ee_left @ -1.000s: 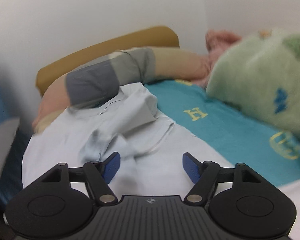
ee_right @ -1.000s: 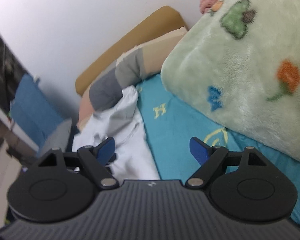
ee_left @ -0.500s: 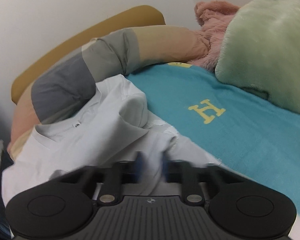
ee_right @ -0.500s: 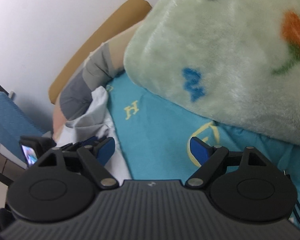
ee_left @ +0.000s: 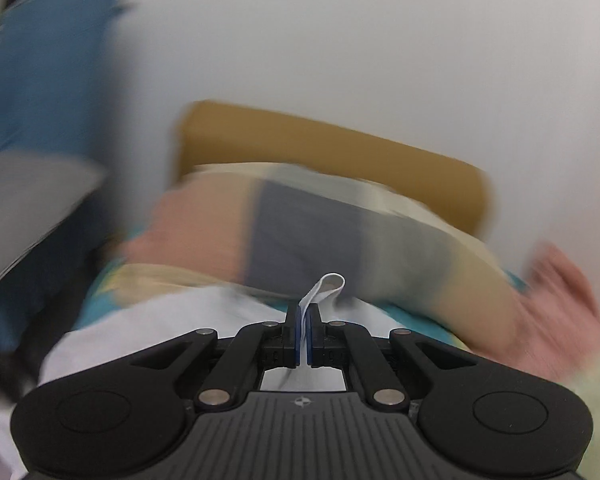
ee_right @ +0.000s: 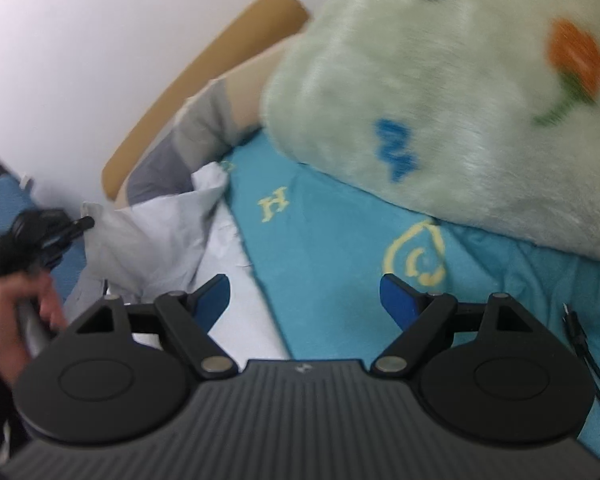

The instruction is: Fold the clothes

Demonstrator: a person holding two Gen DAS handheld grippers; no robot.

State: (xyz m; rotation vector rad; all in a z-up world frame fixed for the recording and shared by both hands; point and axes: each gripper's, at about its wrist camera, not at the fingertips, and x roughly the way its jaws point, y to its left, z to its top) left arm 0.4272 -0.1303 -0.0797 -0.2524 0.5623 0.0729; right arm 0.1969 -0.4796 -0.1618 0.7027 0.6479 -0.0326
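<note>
The folding is only just getting started. The left gripper [ee_left: 303, 334] is clamping a thin fold of the pale shirt [ee_left: 260, 312]: its jaws are pressed together on the cloth, and a small loop of white hem [ee_left: 327, 285] is sticking up just past the tips. In the right wrist view the same left gripper [ee_right: 85, 222] is showing at the far left, held in the person's hand [ee_right: 24, 312], and it is lifting one edge of the shirt [ee_right: 160, 236] into a raised, tented peak above the bed.

The rest of the garment is lying crumpled on the teal sheet [ee_right: 320, 248], near the striped bolster pillow [ee_right: 188, 140] and the tan headboard [ee_right: 204, 80], with part of it trailing down beside the right gripper [ee_right: 304, 294]. No crease, flat panel or tidy stack is showing anywhere, so I judge that 0 folds are done so far.

The right gripper is holding nothing: its jaws are standing wide apart over the sheet, with the shirt's edge just beside its left finger and the fluffy green blanket [ee_right: 460, 100] filling the space beyond. A black cable [ee_right: 576, 332] is lying on the sheet at the right.

What is left looks like nearly everything: getting a 2nd hold on the shirt, spreading it flat on the bed, then bringing sleeves and body over in turn. The left wrist view is heavily blurred, so finer detail of the cloth there is not readable.
</note>
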